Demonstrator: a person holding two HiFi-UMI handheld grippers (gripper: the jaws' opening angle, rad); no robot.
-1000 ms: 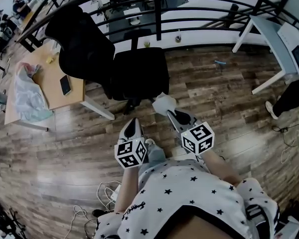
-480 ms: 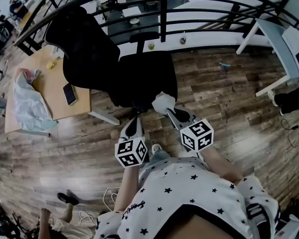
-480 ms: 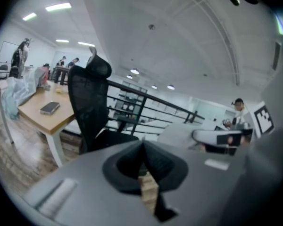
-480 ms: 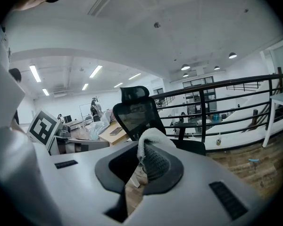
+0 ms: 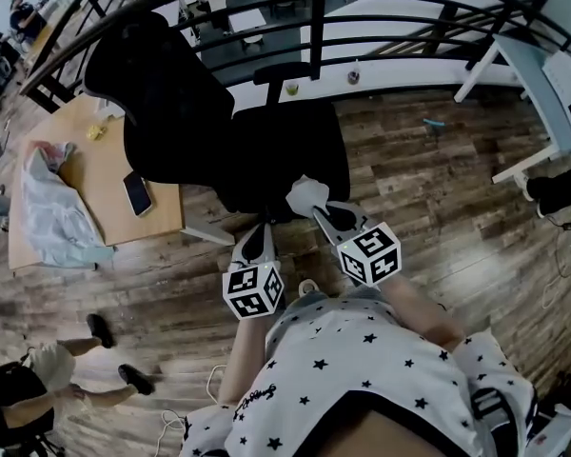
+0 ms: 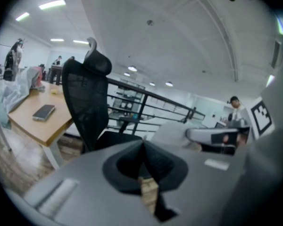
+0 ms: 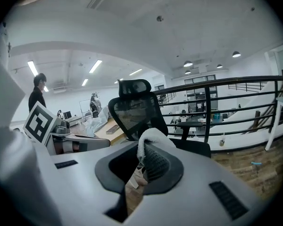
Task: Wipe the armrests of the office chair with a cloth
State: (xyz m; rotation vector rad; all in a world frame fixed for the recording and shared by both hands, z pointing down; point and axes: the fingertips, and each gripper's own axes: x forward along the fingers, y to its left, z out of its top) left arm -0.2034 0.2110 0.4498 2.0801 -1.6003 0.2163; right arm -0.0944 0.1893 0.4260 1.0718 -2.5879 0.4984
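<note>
Cloth, white and bunched, is pinched in the right gripper, jaws closed on it. Left gripper has jaws together with nothing in them. Office chair stands just ahead of both, backrest to the left. The one armrest in view lies beyond the seat, long axis roughly left-right. Right gripper is nearer, so probably a forward reach over the seat.

Desk L of chair; railing behind.

White shirt with black stars, grey left gripper, grey right gripper, black-and-white marker cubes
</note>
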